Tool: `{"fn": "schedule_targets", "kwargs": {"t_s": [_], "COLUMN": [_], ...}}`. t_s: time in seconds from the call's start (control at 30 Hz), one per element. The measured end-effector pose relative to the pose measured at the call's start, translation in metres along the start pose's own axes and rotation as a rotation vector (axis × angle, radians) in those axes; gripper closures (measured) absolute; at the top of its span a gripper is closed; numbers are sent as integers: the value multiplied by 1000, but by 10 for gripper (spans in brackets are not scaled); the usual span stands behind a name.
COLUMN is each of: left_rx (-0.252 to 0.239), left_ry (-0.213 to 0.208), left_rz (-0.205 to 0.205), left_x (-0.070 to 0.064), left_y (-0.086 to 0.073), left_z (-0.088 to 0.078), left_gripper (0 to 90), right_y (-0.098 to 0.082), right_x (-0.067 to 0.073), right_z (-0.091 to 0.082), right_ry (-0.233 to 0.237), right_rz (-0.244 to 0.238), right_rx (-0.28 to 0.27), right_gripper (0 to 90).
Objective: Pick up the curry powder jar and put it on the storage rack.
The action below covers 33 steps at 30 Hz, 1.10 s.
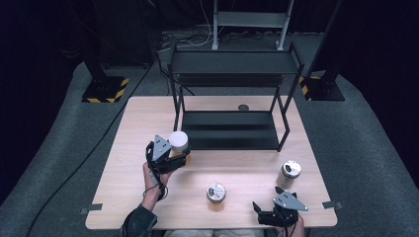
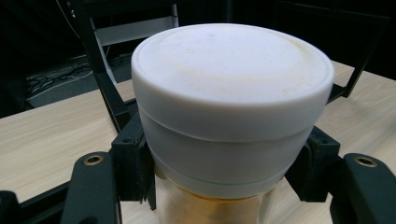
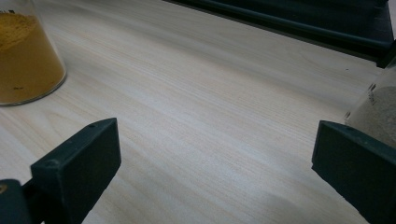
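Note:
A jar with a white lid (image 1: 179,140) stands just left of the black rack's front corner, and my left gripper (image 1: 181,157) is shut on it. In the left gripper view the jar (image 2: 233,93) sits between the black pads (image 2: 133,163), which press on its sides below the lid; amber contents show under the lid. My right gripper (image 1: 262,211) is low at the table's front right edge. In the right gripper view its jaws stand wide apart over bare wood, so the right gripper (image 3: 215,163) is open and holds nothing.
A two-tier black rack (image 1: 232,131) stands at the back middle of the wooden table (image 1: 148,118). A silver-lidded jar (image 1: 216,192) of orange powder (image 3: 25,56) is at front centre. Another silver-lidded jar (image 1: 290,172), with pale contents (image 3: 378,112), stands near the right gripper.

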State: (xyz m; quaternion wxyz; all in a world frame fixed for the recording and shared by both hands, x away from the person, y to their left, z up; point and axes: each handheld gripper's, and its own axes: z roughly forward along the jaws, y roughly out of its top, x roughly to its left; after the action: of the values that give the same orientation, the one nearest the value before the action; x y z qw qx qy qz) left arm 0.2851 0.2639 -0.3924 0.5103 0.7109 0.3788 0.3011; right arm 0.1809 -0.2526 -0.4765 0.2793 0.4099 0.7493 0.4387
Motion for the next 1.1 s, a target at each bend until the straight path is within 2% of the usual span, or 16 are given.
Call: {"fn": "schedule_targets", "kwargs": {"t_s": [0.27,1.1], "left_rx": [-1,13], "left_ry": [-7,-16], "left_rz": [17,27], "left_x": [-2,-2], "left_y": [6,17], "left_z": [5,22], "left_gripper": [347,347], "right_y": [0,1], "right_x": [0,-1], "right_z": [0,0], "right_ry": [0,3], "right_rz": [1,-1], "right_rx": [0,3], "right_gripper": [3,3]}}
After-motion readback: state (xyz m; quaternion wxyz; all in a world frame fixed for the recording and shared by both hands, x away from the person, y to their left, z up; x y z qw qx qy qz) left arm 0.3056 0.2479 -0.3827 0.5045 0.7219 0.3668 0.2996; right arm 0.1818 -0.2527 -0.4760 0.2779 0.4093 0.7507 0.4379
